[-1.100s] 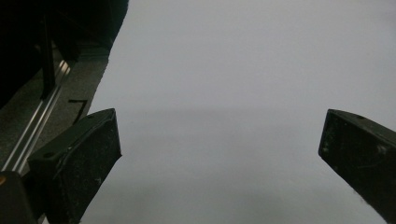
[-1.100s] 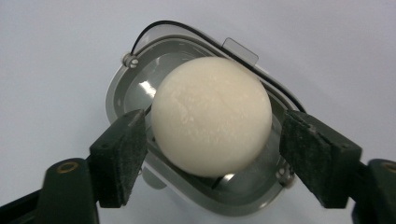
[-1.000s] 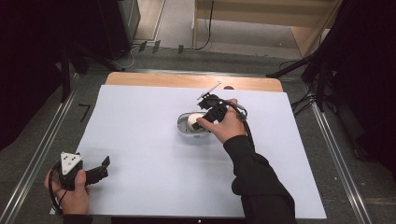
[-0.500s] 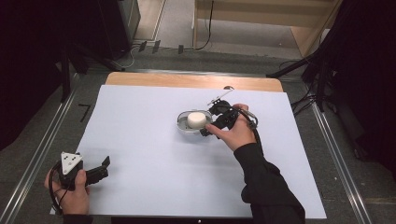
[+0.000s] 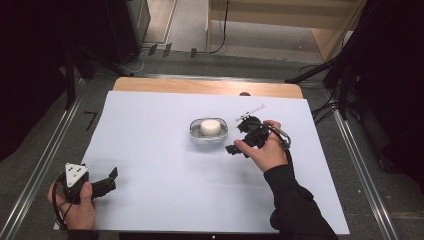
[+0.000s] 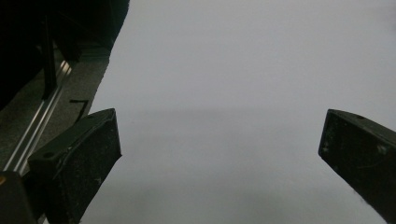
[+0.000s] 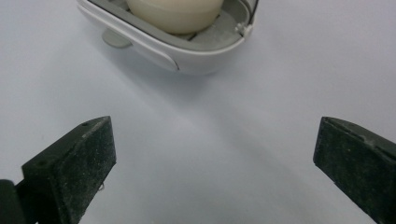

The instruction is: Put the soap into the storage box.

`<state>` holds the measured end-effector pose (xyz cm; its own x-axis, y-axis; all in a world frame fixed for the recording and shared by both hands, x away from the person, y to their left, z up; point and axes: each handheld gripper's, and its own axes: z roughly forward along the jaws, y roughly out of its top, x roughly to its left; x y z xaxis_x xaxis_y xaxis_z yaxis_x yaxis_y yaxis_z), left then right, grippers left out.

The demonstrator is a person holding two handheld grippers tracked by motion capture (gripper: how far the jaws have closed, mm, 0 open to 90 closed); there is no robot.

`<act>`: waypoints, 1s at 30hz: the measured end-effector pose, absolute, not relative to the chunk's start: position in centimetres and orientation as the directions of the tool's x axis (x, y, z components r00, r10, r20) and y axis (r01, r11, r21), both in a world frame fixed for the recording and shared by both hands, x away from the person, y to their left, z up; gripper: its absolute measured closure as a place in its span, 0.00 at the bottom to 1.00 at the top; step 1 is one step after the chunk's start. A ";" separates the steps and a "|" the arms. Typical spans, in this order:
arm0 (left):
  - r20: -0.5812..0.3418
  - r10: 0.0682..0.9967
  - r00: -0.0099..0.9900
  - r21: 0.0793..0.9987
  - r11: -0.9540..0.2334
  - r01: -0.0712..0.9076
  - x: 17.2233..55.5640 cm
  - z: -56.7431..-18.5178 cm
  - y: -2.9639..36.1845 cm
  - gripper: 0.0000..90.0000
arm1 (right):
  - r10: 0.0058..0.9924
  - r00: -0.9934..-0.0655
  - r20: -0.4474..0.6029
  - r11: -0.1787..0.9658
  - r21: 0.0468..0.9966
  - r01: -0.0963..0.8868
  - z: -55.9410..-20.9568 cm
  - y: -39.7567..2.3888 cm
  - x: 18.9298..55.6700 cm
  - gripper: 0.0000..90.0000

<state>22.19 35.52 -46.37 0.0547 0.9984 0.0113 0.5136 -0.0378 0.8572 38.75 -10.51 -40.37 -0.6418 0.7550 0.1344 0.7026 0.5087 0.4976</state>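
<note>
A cream bar of soap (image 5: 210, 126) lies in a grey-and-white soap dish (image 5: 195, 135) in the middle of the white sheet. My right gripper (image 5: 236, 137) is just right of the dish, apart from it, pointing at it. Its jaws are opening, and nothing is between them. In the right gripper view the dish (image 7: 187, 56) and soap (image 7: 175, 9) sit ahead of the wide-apart jaws of that gripper (image 7: 215, 158). My left gripper (image 5: 111, 180) rests at the front left corner, open, with bare sheet between its jaws (image 6: 219, 154).
The white sheet (image 5: 165, 175) covers most of the table; a strip of wood (image 5: 207, 87) shows along its far edge. Metal rails run along the left (image 5: 45, 165) and right (image 5: 360, 170) sides. Cables and dark stands lie beyond the table.
My right gripper was over the dish with the soap. It opened, left the soap in the dish and drew back to the right. The left hand has kept still.
</note>
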 end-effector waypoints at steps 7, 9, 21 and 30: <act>0.014 0.998 0.056 0.857 -0.040 0.514 22.2 -46.4 35.5 0.00 | 0.767 -0.625 0.146 0.486 0.503 0.715 -41.0 -11.9 38.1 0.00; 0.012 0.998 0.055 0.857 -0.039 0.513 22.2 -46.4 35.5 0.00 | 0.773 -0.617 0.148 0.478 0.505 0.719 -41.4 -12.4 37.8 0.00; 0.015 0.998 0.056 0.857 -0.042 0.514 22.2 -46.4 35.5 0.00 | 0.791 -0.591 0.155 0.449 0.509 0.734 -43.1 -15.2 36.3 0.00; 0.015 0.998 0.054 0.858 -0.041 0.512 22.2 -46.4 35.5 0.00 | 0.811 -0.562 0.164 0.405 0.536 0.741 -43.9 -17.5 34.9 0.00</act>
